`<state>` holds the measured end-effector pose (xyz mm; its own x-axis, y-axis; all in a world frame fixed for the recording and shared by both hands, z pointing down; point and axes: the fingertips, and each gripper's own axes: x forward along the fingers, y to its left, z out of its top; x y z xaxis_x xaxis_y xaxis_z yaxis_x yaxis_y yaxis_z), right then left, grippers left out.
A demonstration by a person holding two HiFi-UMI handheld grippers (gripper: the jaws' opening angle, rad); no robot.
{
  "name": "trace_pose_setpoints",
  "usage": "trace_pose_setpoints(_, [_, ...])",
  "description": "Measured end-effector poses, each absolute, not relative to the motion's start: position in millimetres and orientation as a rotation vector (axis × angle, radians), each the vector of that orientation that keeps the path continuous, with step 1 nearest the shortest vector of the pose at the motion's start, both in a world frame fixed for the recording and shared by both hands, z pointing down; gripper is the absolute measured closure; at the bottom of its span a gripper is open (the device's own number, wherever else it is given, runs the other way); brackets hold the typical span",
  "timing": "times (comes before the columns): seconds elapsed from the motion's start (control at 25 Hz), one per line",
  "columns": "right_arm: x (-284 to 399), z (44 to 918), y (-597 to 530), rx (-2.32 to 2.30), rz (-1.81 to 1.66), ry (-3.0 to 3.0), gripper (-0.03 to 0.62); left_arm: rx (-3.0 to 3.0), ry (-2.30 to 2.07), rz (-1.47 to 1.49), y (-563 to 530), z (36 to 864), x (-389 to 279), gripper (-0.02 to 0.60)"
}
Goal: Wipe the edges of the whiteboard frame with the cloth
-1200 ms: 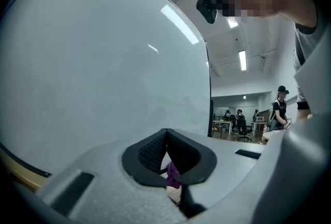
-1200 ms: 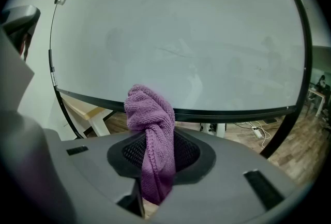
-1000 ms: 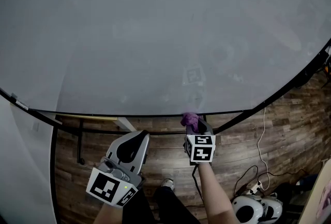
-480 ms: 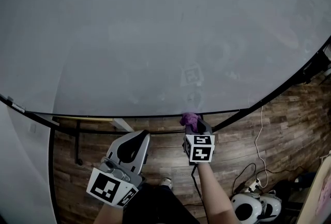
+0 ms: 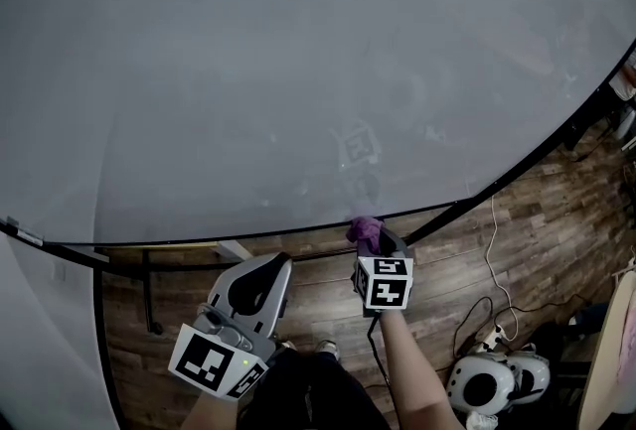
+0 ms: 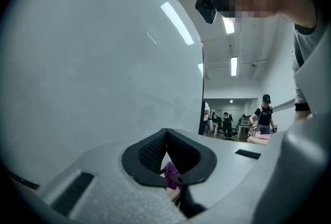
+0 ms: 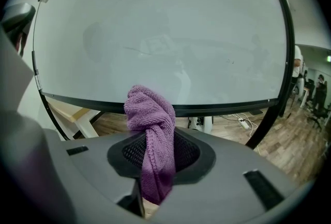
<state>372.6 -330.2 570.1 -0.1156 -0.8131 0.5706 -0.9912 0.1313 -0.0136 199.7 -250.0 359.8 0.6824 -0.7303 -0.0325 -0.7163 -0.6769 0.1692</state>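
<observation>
Sticking up between right gripper (image 5: pixel 378 241) jaws, purple cloth (image 7: pixel 150 114), seemingly touching frame (image 7: pixel 227 107)

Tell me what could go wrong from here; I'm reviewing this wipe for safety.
The cloth is a narrow twisted bunch in the right gripper, so the hard jaws might scrape the whiteboard frame or the cloth could pull out. Cables on the floor to the right could catch a foot.
</observation>
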Motion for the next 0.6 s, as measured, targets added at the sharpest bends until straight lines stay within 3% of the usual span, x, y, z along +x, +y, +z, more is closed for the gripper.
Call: trace_pose_setpoints(0.6, [377.7,573.3,-334.2,1.691,0.582,-2.039,0.499,2.698,-1.304,-0.145,-247.8,361.3,210.6,0.565])
